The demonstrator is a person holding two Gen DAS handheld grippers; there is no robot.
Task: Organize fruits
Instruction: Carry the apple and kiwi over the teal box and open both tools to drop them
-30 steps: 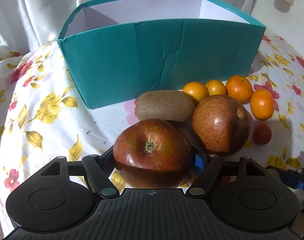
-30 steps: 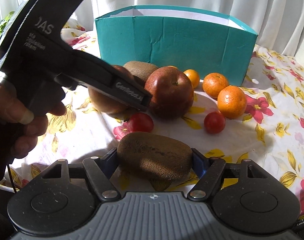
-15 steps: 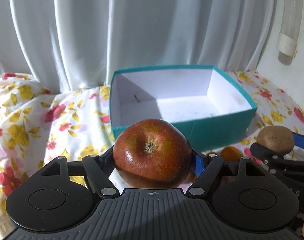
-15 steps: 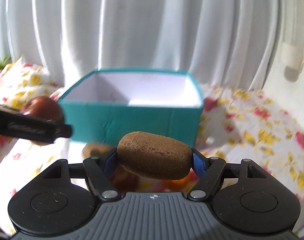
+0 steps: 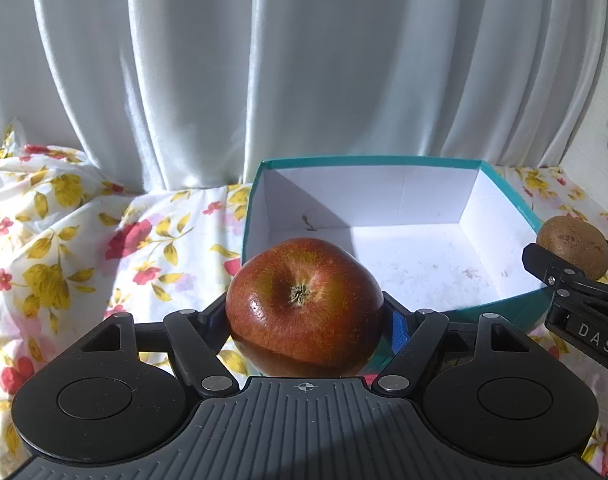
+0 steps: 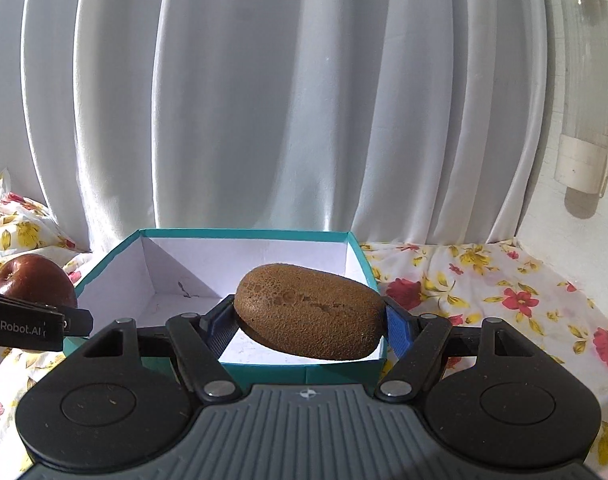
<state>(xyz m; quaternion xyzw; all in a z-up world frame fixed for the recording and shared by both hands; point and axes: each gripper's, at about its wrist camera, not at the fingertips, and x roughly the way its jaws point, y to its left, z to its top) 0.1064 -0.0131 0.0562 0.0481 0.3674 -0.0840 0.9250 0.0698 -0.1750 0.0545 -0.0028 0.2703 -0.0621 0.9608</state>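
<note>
Nothing lies inside the teal box (image 5: 500, 184); both tongs, gripping apple (image 5: 304, 306) and kiwi (image 6: 310, 312), have risen above its rim.

the left hand-held gripper (image 5: 304, 320) tilts downward, its two jaws clamped on either side of a red apple (image 5: 304, 308) that sits stem end toward the camera. the right hand-held gripper (image 6: 310, 320) also tilts downward, jaws closed on the two ends of a brown kiwi (image 6: 310, 312) lying crosswise. each hand-held gripper shows at the edge of the other's view, side by side.
</note>
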